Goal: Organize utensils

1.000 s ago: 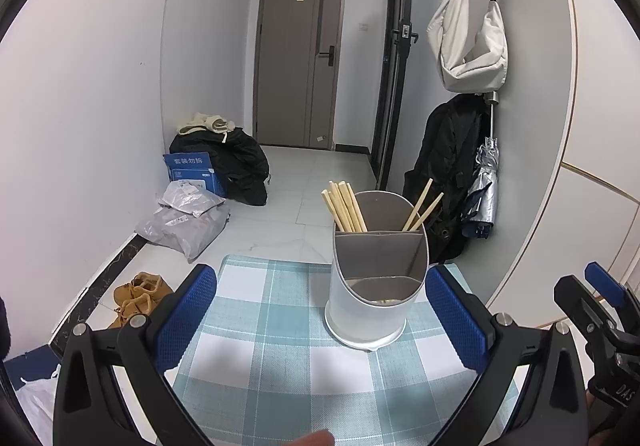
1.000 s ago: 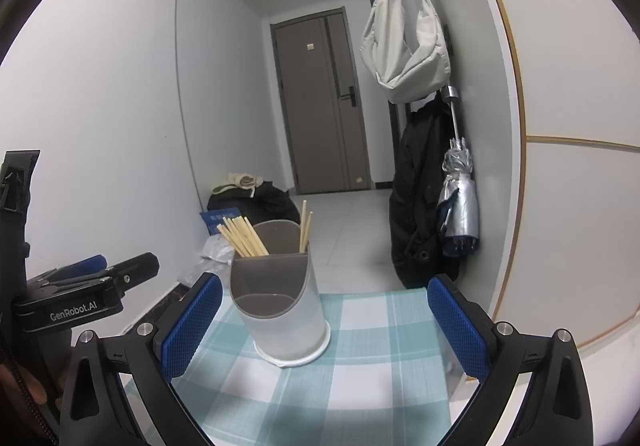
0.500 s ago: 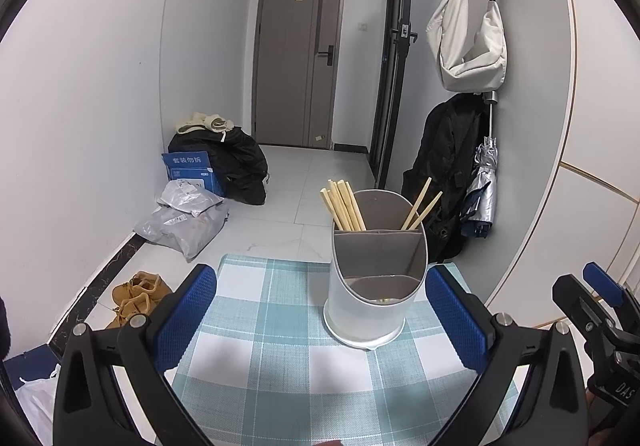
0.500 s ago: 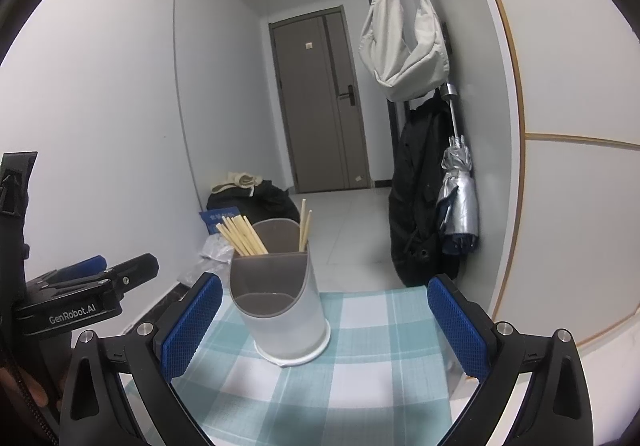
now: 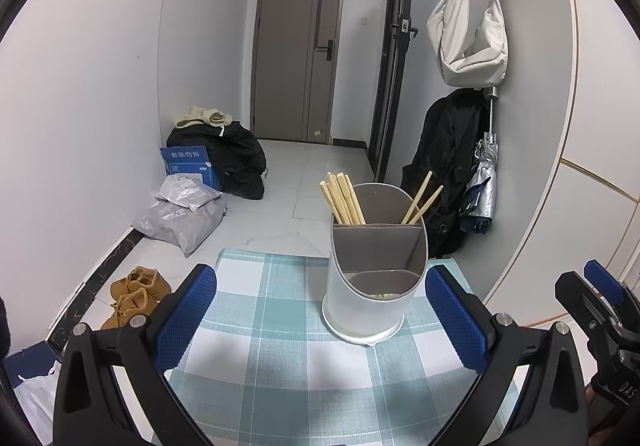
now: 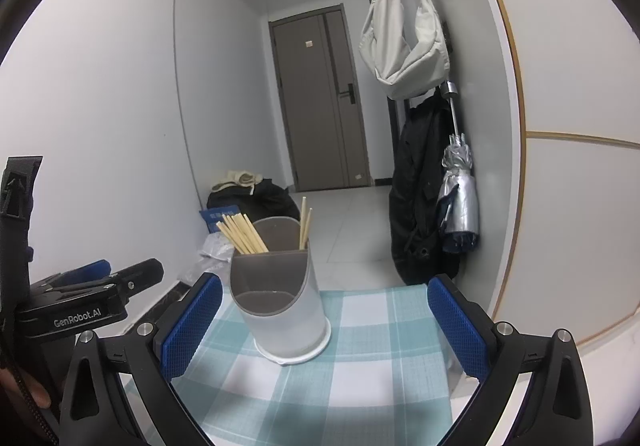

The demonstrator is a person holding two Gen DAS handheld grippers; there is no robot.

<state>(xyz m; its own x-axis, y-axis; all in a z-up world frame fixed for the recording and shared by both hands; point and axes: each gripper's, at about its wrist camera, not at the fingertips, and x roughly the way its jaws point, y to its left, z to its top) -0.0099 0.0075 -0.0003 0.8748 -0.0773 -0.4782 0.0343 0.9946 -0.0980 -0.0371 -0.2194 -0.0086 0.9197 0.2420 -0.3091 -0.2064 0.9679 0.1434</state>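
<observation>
A white utensil holder [image 5: 370,286] with grey inner dividers stands on the teal checked tablecloth [image 5: 280,358]. Several wooden chopsticks [image 5: 344,198] lean in its back left compartment and two more [image 5: 422,196] in the back right one. The front compartment looks nearly bare. My left gripper [image 5: 320,310] is open just in front of the holder, nothing between its blue pads. In the right wrist view the holder [image 6: 280,306] sits left of centre, and my right gripper [image 6: 324,322] is open and holds nothing. The right gripper's body [image 5: 596,310] shows at the left wrist view's right edge.
The small table ends just behind the holder. Beyond it lie a tiled floor, brown shoes [image 5: 134,296], grey parcel bags [image 5: 180,214], a blue box [image 5: 188,164] and black bags. A black coat [image 5: 448,166], a folded umbrella [image 5: 482,190] and a white bag [image 5: 472,34] hang on the right wall.
Both views hold almost still. A pale shape seen at the bottom edge of the left wrist view a second ago is gone.
</observation>
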